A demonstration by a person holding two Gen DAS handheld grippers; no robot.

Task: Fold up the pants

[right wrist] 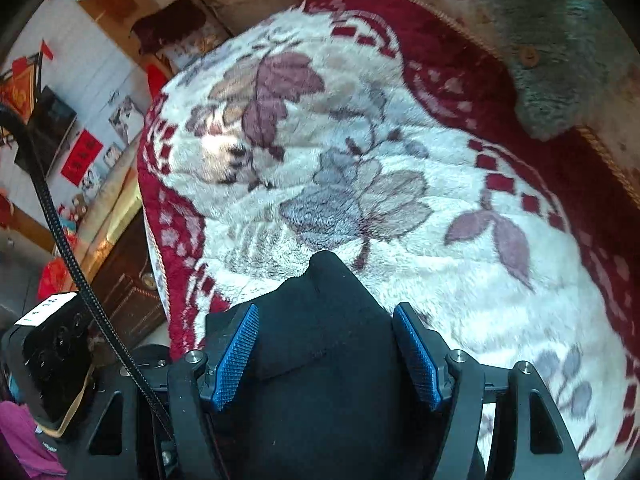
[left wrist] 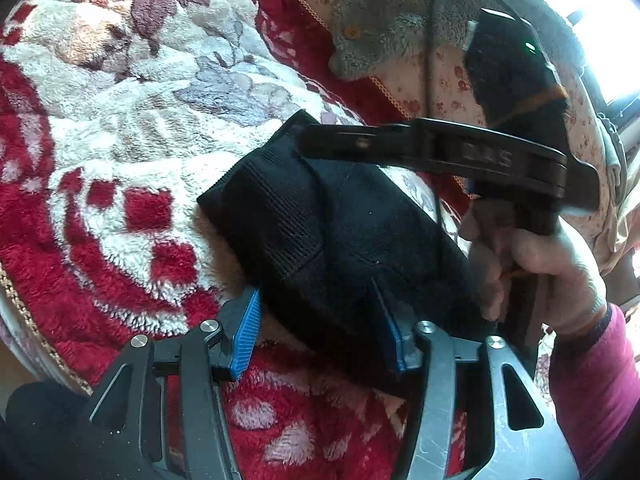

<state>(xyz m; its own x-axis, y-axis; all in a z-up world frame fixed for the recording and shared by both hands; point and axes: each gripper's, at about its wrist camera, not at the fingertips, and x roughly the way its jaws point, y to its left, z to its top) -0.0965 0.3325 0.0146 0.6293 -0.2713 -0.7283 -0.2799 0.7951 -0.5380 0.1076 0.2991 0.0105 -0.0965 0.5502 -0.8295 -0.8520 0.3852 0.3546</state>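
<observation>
Left gripper point(left wrist: 320, 330): two blue ribbed pads spread apart, black pants point(left wrist: 320, 216) between them; the right-hand pad touches the cloth, the other stands just clear of it, so released rather than clenched. Right gripper point(right wrist: 325, 354): two blue pads likewise spread, the pants point(right wrist: 320, 344) bulging up between them and brushing both inner faces; whether squeezed or only flanked, cannot tell. Seen from the left wrist, crosses above the pants as a long black bar point(left wrist: 432, 148), gripped by one bare hand point(left wrist: 548, 268) with a magenta sleeve point(left wrist: 592, 392) behind it.

One pair of pants, one bundle. Black, finely ribbed knit with a smoother panel beside it, a seam running slantwise between the two. Folded into a thick compact wedge, one corner pointing away from both cameras, a sliver of tan lining showing under the near edge. Lies on a plush blanket point(left wrist: 132, 140), white in the middle with mauve and grey flowers, red border dotted with white squares.

One grey fleece garment point(left wrist: 384, 20) farther back, with at least two orange buttons, well apart from the pants. One black braided cable point(right wrist: 60, 232) down the left of the right-wrist view.
</observation>
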